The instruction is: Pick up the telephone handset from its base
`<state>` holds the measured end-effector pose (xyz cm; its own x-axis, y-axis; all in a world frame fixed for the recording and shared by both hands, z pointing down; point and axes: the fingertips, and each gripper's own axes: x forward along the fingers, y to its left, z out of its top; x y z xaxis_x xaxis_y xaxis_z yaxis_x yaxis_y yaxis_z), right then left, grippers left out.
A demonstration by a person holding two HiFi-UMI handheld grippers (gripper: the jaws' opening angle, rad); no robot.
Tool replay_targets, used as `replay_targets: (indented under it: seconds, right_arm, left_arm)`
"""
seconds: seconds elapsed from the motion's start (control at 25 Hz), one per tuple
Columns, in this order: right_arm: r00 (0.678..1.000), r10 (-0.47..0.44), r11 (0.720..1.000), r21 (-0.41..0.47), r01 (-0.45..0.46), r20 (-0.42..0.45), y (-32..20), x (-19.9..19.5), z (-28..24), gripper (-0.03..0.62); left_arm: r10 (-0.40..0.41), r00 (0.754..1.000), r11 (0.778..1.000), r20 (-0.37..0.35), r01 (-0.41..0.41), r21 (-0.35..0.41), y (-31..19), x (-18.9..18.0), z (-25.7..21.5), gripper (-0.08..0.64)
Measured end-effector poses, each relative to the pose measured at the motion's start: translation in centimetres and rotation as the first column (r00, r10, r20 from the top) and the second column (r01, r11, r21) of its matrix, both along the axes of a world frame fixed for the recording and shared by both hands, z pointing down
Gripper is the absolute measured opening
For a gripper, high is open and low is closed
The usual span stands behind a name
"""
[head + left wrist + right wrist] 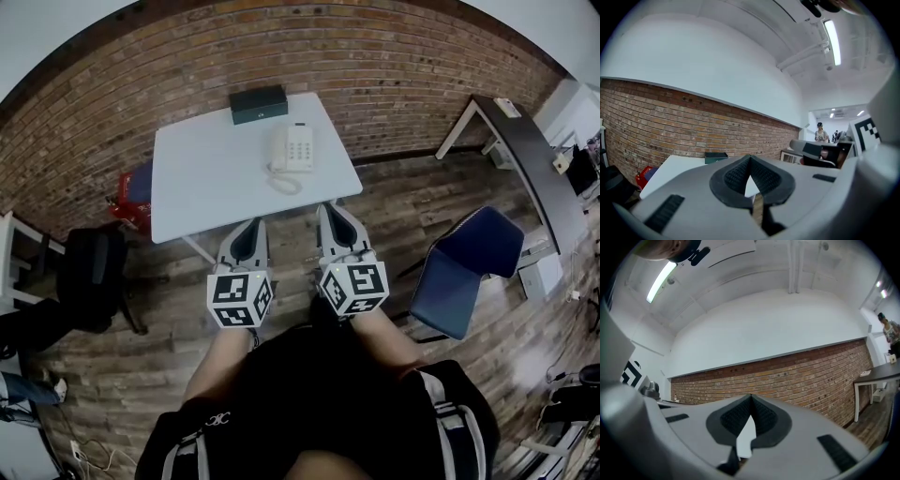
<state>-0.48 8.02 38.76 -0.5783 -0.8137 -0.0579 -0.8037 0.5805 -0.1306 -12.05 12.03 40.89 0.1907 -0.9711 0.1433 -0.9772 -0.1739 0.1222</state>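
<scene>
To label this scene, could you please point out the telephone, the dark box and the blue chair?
telephone [300,148], head view, on its keypad.
box [259,103], head view, on the middle of its top.
chair [486,242], head view, on its blue upholstery.

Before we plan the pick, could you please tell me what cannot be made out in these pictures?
- Telephone: small in the head view; in the gripper views the left gripper and right gripper hide it with their own bodies.
- Keypad markings: too small, head view.
- Dark box: any label too small, head and left gripper views.
- Red thing beside the table: partly hidden by the tabletop, head view.
</scene>
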Motion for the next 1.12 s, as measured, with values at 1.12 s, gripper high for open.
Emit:
replay_targets:
  seconds: [1.12]
  right_arm:
    - [0.993, -0.121, 0.992, -0.025, 0.12, -0.016, -24.7, -1.7, 2.3, -0.003]
  left_arm:
    - [-0.119, 0.992, 0.991, 0.041, 0.121, -0.061, -23.9, -1.0, 0.8, -0.003]
